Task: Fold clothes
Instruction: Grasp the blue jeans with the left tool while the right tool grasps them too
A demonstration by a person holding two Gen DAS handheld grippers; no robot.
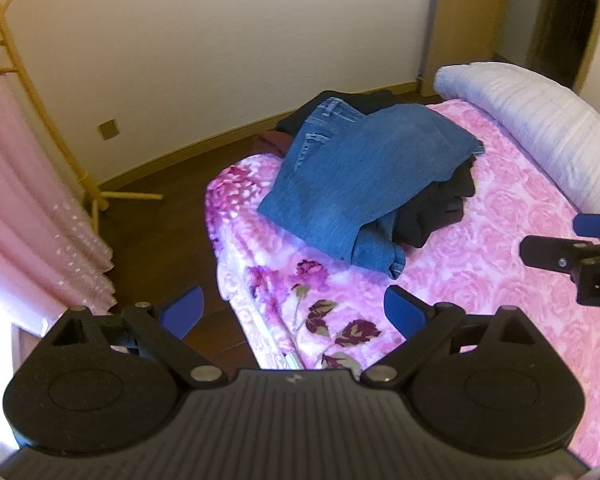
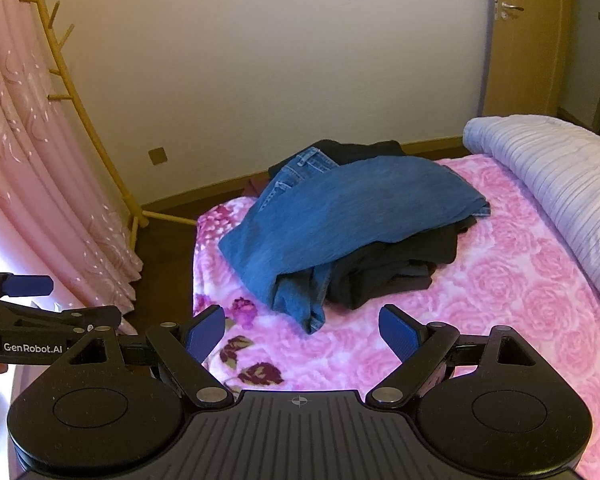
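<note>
Blue jeans [image 1: 360,176] lie crumpled on top of a pile of black clothes [image 1: 432,216] on the pink floral bed [image 1: 500,264]. The jeans [image 2: 340,220] and black clothes [image 2: 396,272] also show in the right wrist view. My left gripper [image 1: 294,314] is open and empty, held above the bed's near corner, short of the pile. My right gripper [image 2: 302,332] is open and empty, just in front of the jeans' hem. Each gripper shows at the edge of the other's view, the right one [image 1: 572,248] and the left one [image 2: 24,304].
A rolled white quilt [image 1: 540,124] lies along the bed's right side. A wooden coat stand [image 1: 52,120] and pink curtains [image 1: 28,200] stand at the left over dark floor [image 1: 160,240]. A wall is behind, with a door [image 2: 516,40] at the right.
</note>
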